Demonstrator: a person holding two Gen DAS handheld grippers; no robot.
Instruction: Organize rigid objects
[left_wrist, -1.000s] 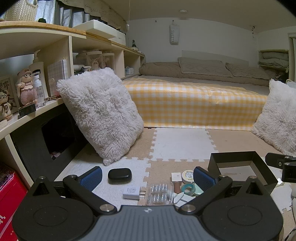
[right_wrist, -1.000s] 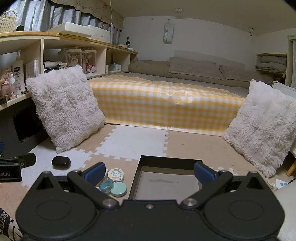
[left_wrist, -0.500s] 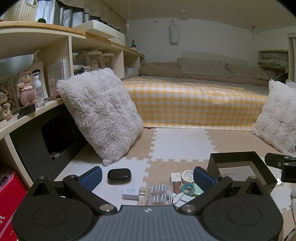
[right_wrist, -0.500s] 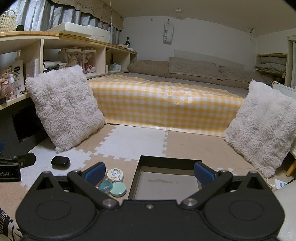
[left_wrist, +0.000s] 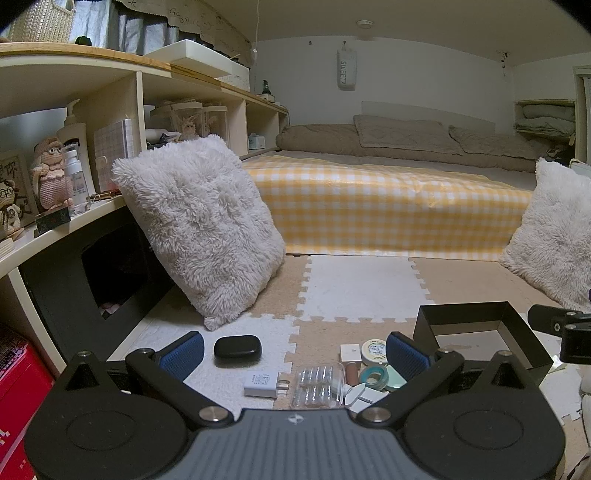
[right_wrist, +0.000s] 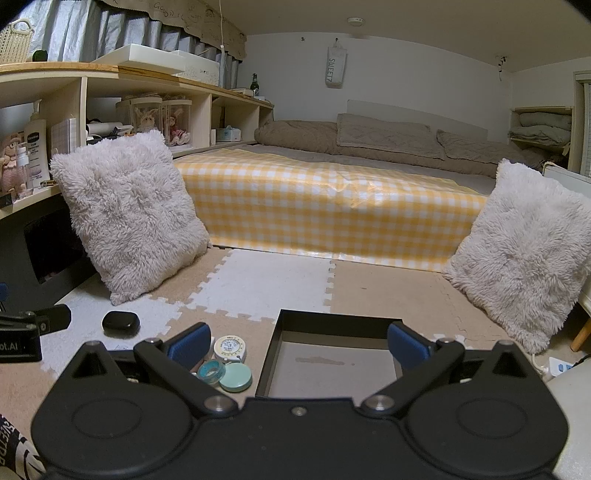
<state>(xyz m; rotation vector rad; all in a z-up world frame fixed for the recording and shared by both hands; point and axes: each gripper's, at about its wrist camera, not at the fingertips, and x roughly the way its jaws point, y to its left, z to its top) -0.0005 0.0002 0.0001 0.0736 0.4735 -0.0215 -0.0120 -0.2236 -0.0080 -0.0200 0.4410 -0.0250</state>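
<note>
Only the left wrist view shows the white USB charger (left_wrist: 261, 384), the clear blister pack (left_wrist: 318, 384) and the small white box (left_wrist: 350, 352); the right wrist view hides these behind its own gripper body. Both views share the black oval case (left_wrist: 237, 346) (right_wrist: 120, 323), the round tape measure (left_wrist: 373, 351) (right_wrist: 230, 348), the teal tape roll (left_wrist: 373, 376) (right_wrist: 211, 372) and the mint round lid (right_wrist: 235, 381). All lie loose on the foam puzzle mat (left_wrist: 362, 288) (right_wrist: 258, 284), the round items just left of the black open box (left_wrist: 476, 325) (right_wrist: 334, 319). Left gripper (left_wrist: 293, 350) hangs above the clutter, jaws spread wide, nothing between them. Right gripper (right_wrist: 297, 341) hovers over the box's near edge, likewise spread and empty. Beyond the objects the mat lies bare up to the yellow checked bed (left_wrist: 388, 210) (right_wrist: 325, 206), bounded by a fluffy cushion (left_wrist: 199, 229) (right_wrist: 129, 210) at the left and another cushion (left_wrist: 554, 232) (right_wrist: 521, 251) at the right. Inside the box only its pale, faintly stained floor is visible; it holds no objects.
</note>
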